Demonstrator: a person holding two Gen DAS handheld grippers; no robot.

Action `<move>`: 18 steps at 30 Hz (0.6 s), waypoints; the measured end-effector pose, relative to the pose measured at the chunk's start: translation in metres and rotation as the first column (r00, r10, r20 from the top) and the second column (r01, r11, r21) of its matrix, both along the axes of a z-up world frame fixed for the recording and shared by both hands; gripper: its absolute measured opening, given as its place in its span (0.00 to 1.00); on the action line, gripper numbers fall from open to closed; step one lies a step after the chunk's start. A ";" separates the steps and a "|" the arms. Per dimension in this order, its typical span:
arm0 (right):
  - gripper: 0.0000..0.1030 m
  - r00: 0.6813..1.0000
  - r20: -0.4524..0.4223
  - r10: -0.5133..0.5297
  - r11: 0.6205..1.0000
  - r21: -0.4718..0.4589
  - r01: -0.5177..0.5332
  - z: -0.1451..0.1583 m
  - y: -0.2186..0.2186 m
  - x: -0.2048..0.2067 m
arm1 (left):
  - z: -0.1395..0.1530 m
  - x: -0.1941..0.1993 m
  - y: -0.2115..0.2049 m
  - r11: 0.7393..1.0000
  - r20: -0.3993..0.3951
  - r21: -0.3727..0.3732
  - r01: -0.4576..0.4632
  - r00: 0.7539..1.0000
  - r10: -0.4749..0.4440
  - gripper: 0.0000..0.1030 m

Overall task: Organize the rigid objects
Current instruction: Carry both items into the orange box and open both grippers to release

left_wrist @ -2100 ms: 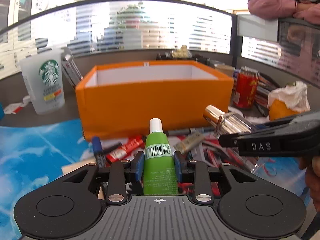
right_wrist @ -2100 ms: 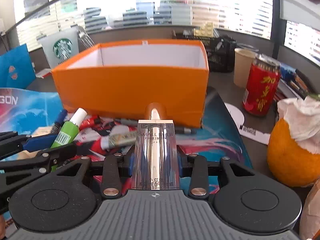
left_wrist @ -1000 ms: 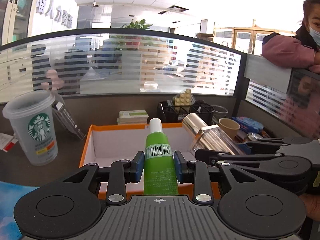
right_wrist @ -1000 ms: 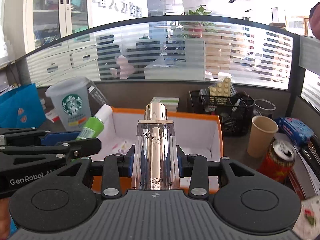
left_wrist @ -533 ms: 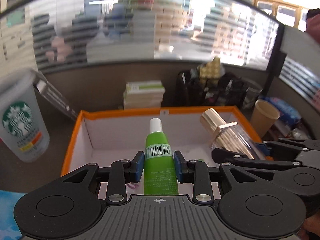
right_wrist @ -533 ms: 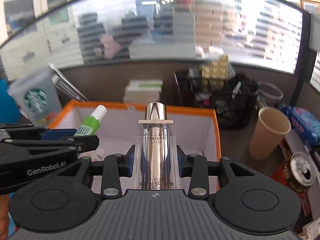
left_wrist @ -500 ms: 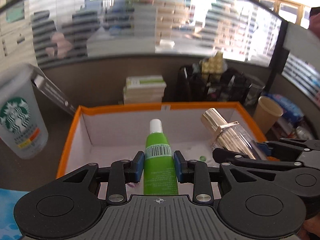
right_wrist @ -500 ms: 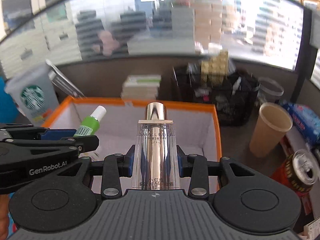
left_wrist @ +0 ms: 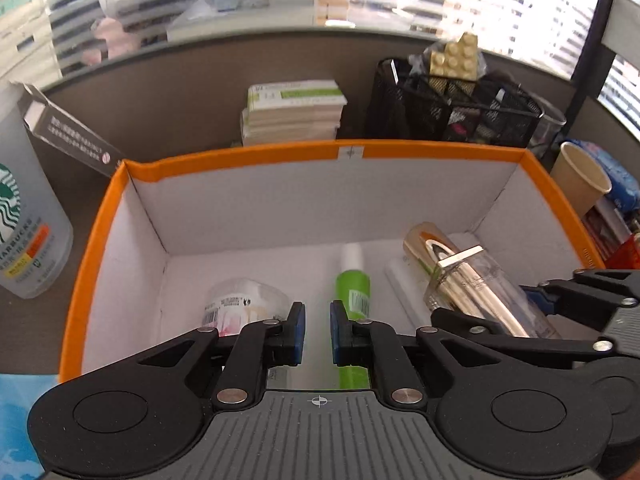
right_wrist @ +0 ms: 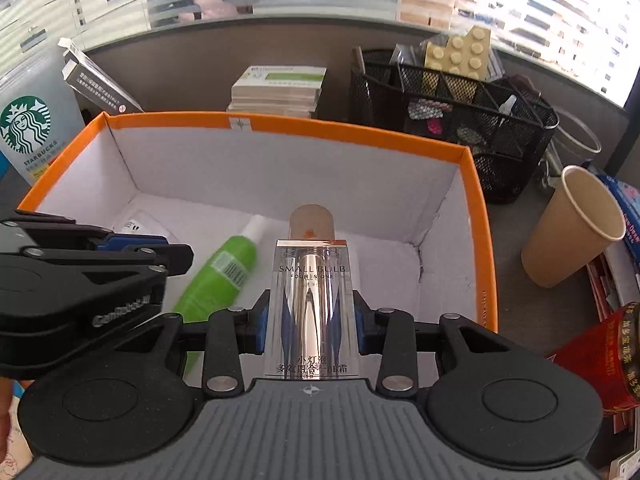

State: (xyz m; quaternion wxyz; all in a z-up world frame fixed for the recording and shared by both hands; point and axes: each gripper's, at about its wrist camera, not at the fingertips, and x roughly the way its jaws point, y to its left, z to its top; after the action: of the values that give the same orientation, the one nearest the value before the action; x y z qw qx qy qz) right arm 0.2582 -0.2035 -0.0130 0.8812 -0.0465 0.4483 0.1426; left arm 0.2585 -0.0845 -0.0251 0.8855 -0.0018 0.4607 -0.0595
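Orange-walled box [right_wrist: 478, 216] is hovered over by both claws: the right claw [right_wrist: 310, 326] is seen clamped on the clear cosmetic bottle [right_wrist: 312, 300], long axis toward twelve o'clock, while the left claw [left_wrist: 317, 330], jaws just drawn nearly together, apparently empty, has the green tube [left_wrist: 353, 286] lying below at one o'clock.

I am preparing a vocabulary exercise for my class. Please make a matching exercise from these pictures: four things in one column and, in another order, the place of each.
1. green plastic tube with white cap
2. clear cosmetic bottle with gold core
3. brown paper cup
4. black wire-mesh desk organiser

A. behind the orange cardboard box
B. clamped in the right gripper
C. lying on the box floor
D. standing right of the box

Pairs: 1-C, 2-B, 3-D, 4-A.
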 end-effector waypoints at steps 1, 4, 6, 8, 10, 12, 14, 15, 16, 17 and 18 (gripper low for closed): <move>0.34 1.000 -0.015 0.002 1.000 0.001 -0.002 -0.002 0.000 0.001 | 0.000 0.001 0.001 1.000 -0.006 -0.008 -0.002 1.000 0.002 0.11; 0.34 0.999 -0.042 0.014 0.999 -0.033 -0.015 -0.004 0.005 0.003 | 0.001 0.000 -0.003 1.000 -0.002 0.023 0.010 1.000 -0.010 0.11; 0.34 0.998 -0.064 0.018 0.999 -0.049 -0.021 -0.006 0.007 0.005 | 0.001 0.001 -0.005 0.999 -0.010 0.033 0.016 1.000 -0.016 0.11; 0.42 0.998 -0.065 0.021 0.998 -0.053 -0.024 -0.005 0.008 0.005 | 0.001 0.001 -0.004 0.999 -0.008 0.034 0.015 1.000 -0.015 0.11; 0.54 0.998 -0.050 0.026 0.998 -0.053 -0.029 -0.003 0.010 0.002 | 0.001 0.002 -0.003 0.999 -0.008 0.033 0.006 1.000 -0.006 0.12; 0.56 0.999 -0.038 0.023 0.998 -0.062 -0.025 -0.002 0.011 0.000 | 0.002 0.000 -0.003 0.999 0.005 0.035 0.003 1.000 -0.003 0.14; 0.57 0.999 -0.022 0.024 0.997 -0.071 -0.025 0.000 0.011 -0.002 | 0.005 -0.004 -0.003 0.999 0.023 0.038 0.004 1.000 -0.005 0.17; 0.57 1.000 -0.016 0.023 0.997 -0.067 -0.024 0.002 0.010 -0.002 | 0.007 -0.006 -0.002 0.999 0.034 0.035 0.003 0.999 -0.005 0.18; 0.56 1.000 -0.010 0.020 0.998 -0.060 -0.020 0.003 0.009 -0.003 | 0.010 -0.009 -0.001 0.999 0.046 0.033 0.001 0.999 -0.003 0.20; 0.56 1.000 -0.001 0.019 0.998 -0.054 -0.019 0.006 0.008 -0.005 | 0.013 -0.011 0.000 1.000 0.059 0.031 -0.001 0.998 -0.001 0.26; 0.57 1.000 0.009 0.017 0.999 -0.050 -0.017 0.009 0.008 -0.006 | 0.016 -0.014 0.001 0.999 0.072 0.033 -0.003 0.997 0.001 0.35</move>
State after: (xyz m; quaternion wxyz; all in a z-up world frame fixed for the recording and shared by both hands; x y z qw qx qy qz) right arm 0.2519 -0.1958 -0.0038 0.8805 -0.0731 0.4474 0.1384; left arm 0.2448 -0.0832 -0.0093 0.9015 0.0143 0.4296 -0.0510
